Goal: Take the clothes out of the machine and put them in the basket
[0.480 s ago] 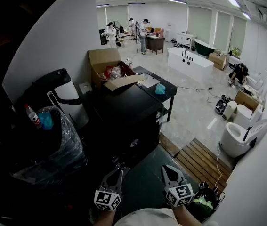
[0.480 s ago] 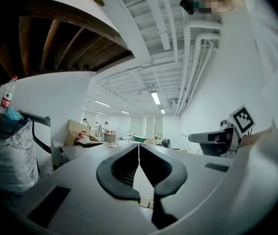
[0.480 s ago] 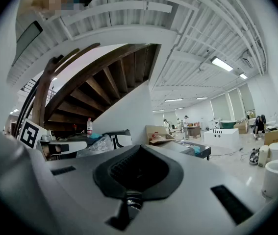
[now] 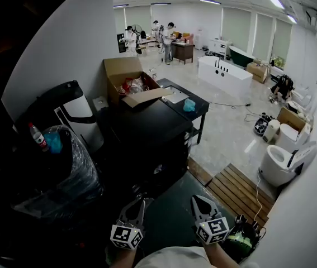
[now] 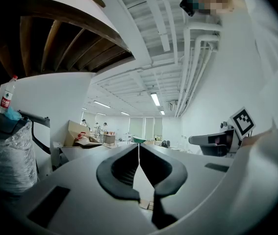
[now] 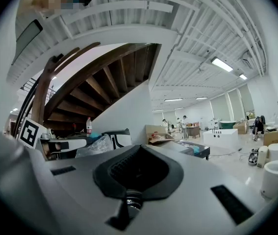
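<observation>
Stance: left gripper [image 4: 141,202] and right gripper [image 4: 198,200] held low before the person's body, side by side but apart, both pointing level toward the black unit [image 4: 147,144]
Left jaws: clenched, tips meeting in a thin seam, nothing between them
Right jaws: pressed together, empty
Machine: the black unit, box-shaped, stands straight ahead of both grippers and clear of them; its front is too dark to make out a door
Clothes: cannot tell where they are, the unit's front lies in shadow
Basket: a dark container [image 4: 241,242] with something green in it sits on the floor just right of the right gripper, by the white wall; whether it is the basket cannot be told
Unit top: open cardboard box [image 4: 126,71] with red contents at the far left corner
Behind unit: black table [image 4: 200,111] carrying a small teal object [image 4: 189,105]
Left side: bin lined with a clear plastic bag [image 4: 74,172], upright bottle [image 4: 38,137] at its rim
Right floor: wooden slatted platform [image 4: 239,190], white toilet [image 4: 284,162] beyond it
Far room: white bathtub [image 4: 224,74], people [image 4: 169,41] standing at the back
</observation>
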The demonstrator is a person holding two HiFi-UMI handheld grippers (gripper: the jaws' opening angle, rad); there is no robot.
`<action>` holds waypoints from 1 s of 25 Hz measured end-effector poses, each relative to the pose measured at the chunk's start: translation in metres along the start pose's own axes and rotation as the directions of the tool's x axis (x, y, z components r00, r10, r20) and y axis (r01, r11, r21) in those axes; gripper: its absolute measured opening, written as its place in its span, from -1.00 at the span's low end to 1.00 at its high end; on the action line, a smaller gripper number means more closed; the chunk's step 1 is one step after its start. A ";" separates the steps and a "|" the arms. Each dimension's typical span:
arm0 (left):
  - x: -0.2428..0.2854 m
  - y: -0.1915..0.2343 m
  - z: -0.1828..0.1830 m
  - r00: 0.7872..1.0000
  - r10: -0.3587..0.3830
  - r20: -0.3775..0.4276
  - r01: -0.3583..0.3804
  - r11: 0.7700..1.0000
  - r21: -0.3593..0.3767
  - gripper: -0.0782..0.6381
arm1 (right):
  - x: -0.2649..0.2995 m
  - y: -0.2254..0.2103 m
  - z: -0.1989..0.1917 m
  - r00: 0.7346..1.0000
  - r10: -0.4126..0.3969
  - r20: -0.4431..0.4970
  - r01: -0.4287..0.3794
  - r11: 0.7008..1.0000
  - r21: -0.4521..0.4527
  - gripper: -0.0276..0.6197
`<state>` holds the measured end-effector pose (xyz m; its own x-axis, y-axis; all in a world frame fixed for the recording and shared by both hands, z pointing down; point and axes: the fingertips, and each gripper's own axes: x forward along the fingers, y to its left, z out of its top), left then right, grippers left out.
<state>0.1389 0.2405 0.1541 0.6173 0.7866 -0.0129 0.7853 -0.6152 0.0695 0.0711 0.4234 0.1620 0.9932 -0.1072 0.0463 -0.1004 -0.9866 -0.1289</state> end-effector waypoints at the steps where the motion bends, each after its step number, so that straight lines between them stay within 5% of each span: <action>1: 0.000 0.000 0.000 1.000 0.000 0.000 0.000 1.000 -0.001 -0.72 | 0.000 -0.001 0.000 1.000 -0.004 0.001 0.004 1.000 0.002 -0.89; 11: 0.004 -0.001 0.000 1.000 -0.006 0.002 0.006 1.000 0.000 -0.72 | 0.002 -0.010 0.002 0.998 -0.056 0.013 0.056 0.998 0.002 -0.88; 14: 0.003 -0.002 0.000 1.000 -0.011 0.001 0.011 1.000 0.000 -0.72 | 0.003 -0.009 0.002 0.999 -0.053 0.013 0.052 0.998 0.016 -0.35; 16: 0.002 -0.002 -0.001 1.000 -0.012 0.002 0.012 1.000 0.000 -0.72 | 0.003 -0.008 0.003 0.998 -0.053 0.022 0.053 0.998 0.023 -0.25; 21: 0.000 0.000 -0.001 1.000 -0.012 0.006 0.012 1.000 0.002 -0.72 | 0.005 -0.013 0.005 0.995 -0.093 0.044 0.092 0.995 0.036 0.48; 25: -0.002 0.003 0.000 1.000 -0.012 0.007 0.012 1.000 0.000 -0.72 | 0.008 -0.011 0.005 0.994 -0.098 0.040 0.097 0.995 0.030 0.59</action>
<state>0.1402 0.2368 0.1546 0.6082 0.7935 -0.0208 0.7927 -0.6057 0.0693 0.0798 0.4335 0.1592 0.9998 -0.0051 0.0191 -0.0021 -0.9882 -0.1530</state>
